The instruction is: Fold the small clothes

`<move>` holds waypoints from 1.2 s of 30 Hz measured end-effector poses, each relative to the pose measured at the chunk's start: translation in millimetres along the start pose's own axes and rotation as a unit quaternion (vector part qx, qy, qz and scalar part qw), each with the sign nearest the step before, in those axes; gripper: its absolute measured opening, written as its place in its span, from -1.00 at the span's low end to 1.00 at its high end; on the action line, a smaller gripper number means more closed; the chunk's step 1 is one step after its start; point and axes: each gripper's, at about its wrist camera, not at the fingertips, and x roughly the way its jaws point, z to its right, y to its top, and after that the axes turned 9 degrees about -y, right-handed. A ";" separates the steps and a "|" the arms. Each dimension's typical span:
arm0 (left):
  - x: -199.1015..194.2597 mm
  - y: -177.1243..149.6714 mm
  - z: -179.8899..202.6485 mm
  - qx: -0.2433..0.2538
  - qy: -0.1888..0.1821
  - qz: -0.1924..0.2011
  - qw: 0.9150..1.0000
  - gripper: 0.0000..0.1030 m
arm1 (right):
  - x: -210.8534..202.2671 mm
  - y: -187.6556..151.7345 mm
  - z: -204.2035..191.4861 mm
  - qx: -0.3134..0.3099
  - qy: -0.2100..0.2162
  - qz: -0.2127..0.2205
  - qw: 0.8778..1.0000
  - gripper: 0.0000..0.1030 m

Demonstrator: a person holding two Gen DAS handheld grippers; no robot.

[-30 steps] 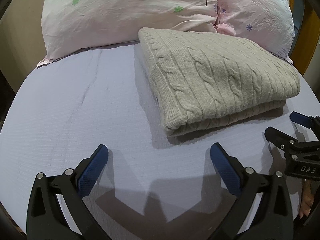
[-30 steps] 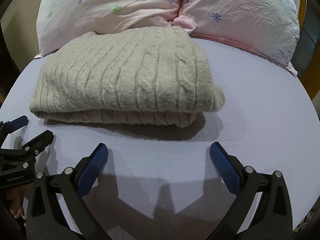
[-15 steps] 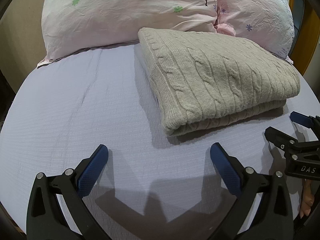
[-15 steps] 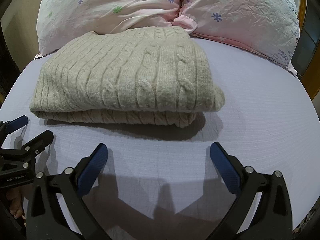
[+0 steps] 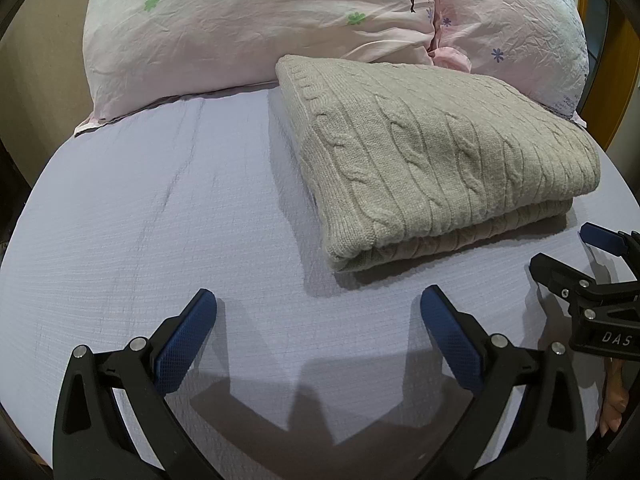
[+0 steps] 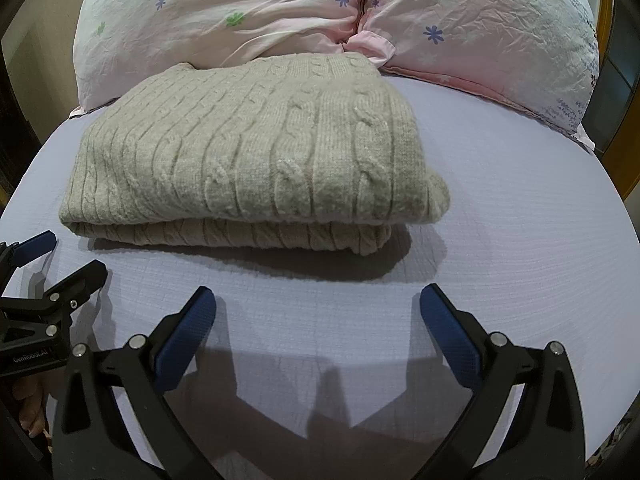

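A beige cable-knit sweater (image 5: pixel 440 160) lies folded in a thick rectangle on the lilac bed sheet (image 5: pixel 160 220); it also shows in the right wrist view (image 6: pixel 256 160). My left gripper (image 5: pixel 318 320) is open and empty, hovering over the sheet in front of the sweater's near left corner. My right gripper (image 6: pixel 318 320) is open and empty, in front of the sweater's near right edge. Each gripper shows at the edge of the other's view: the right one (image 5: pixel 580 256) and the left one (image 6: pixel 52 260).
Two pink flowered pillows (image 5: pixel 248 28) (image 6: pixel 480 28) lie against the head of the bed, behind the sweater. The sheet (image 6: pixel 520 240) stretches bare to the left and right of the sweater. A wooden frame (image 5: pixel 624 80) stands at the far right.
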 end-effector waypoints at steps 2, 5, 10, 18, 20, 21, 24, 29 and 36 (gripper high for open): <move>0.0 0.0 0.0 0.000 0.000 0.000 1.000 0.97 | 0.0 0.0 0.0 0.000 0.000 0.000 1.000 0.97; 0.0 0.0 0.0 0.000 0.000 0.000 1.000 0.97 | 0.0 0.1 0.0 0.000 0.000 0.000 1.000 0.97; -0.1 0.0 0.1 0.000 0.000 0.000 1.000 0.97 | 0.0 0.1 0.0 0.000 0.000 0.000 1.000 0.97; -0.1 -0.1 0.3 0.000 0.000 0.000 1.000 0.97 | 0.0 0.2 0.3 0.000 0.000 0.000 1.000 0.97; -0.1 -0.1 0.4 0.000 0.000 0.000 1.000 0.97 | 0.0 0.3 0.3 0.000 0.000 0.000 1.000 0.97; -0.1 -0.1 0.4 0.000 0.000 0.000 1.000 0.97 | 0.0 0.3 0.4 0.000 0.000 0.000 1.000 0.97; -0.2 -0.1 0.3 0.000 0.000 0.000 1.000 0.97 | 0.7 0.3 1.0 0.000 0.000 0.000 1.000 0.97; -0.2 -0.1 0.2 0.000 0.000 0.000 1.000 0.97 | 1.6 0.7 1.5 -0.001 0.000 0.000 1.000 0.97; 0.6 0.9 0.7 0.000 0.001 -0.001 1.000 0.97 | 0.9 -0.8 -3.2 -0.009 0.005 0.001 1.000 0.97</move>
